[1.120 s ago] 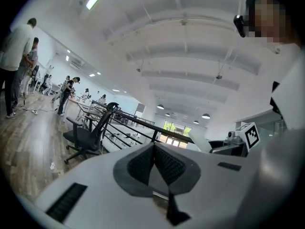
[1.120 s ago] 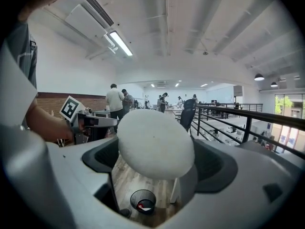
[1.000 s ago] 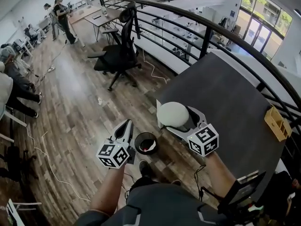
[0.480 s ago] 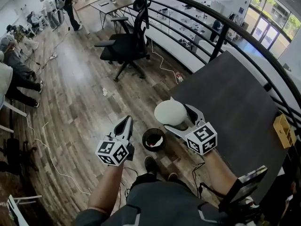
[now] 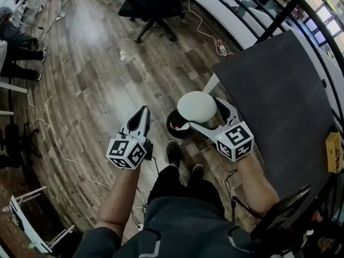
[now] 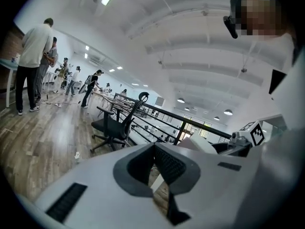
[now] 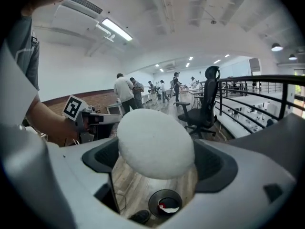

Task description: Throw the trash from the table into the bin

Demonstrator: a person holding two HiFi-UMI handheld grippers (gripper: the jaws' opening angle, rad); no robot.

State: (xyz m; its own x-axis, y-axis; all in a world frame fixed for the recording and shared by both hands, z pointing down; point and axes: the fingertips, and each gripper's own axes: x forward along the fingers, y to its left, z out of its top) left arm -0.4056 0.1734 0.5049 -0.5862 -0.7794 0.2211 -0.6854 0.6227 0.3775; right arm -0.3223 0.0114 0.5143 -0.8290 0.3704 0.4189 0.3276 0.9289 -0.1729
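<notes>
Head view
- Left gripper (image 5: pixel 143 113): its two fingers are pressing together and are holding nothing. It is hanging over the wood floor (image 5: pixel 86 90), left of the bin.
- Right gripper (image 5: pixel 207 116): its fingers are standing wide apart and are squeezing the white round thing between them.
- White round thing (image 5: pixel 196 106): it is sitting in the right gripper, up in the air. From here it is covering the right part of the bin.
- Bin (image 5: pixel 172 124): it is black and round. It is standing on the floor just left of the table, near the person's shoes (image 5: pixel 173 153).
- Table (image 5: pixel 279 90): it is dark grey and is filling the right side.

Left gripper view
- Left gripper (image 6: pixel 153 159): the fingers are touching each other, with nothing between them.
- Right gripper (image 6: pixel 252 132): only its marker cube is showing, at the right.
- Black chair (image 6: pixel 112 125): it is standing far off on the wood floor.

Right gripper view
- Right gripper (image 7: pixel 157 162): one finger is pushing on each side of the white round thing (image 7: pixel 155 141), so it is holding it tight.
- Bin (image 7: pixel 165 202): it is standing on the floor below the white round thing. Something red and white is lying inside.
- Left gripper (image 7: pixel 90 120): it is hanging at the left, beside the right one.
</notes>
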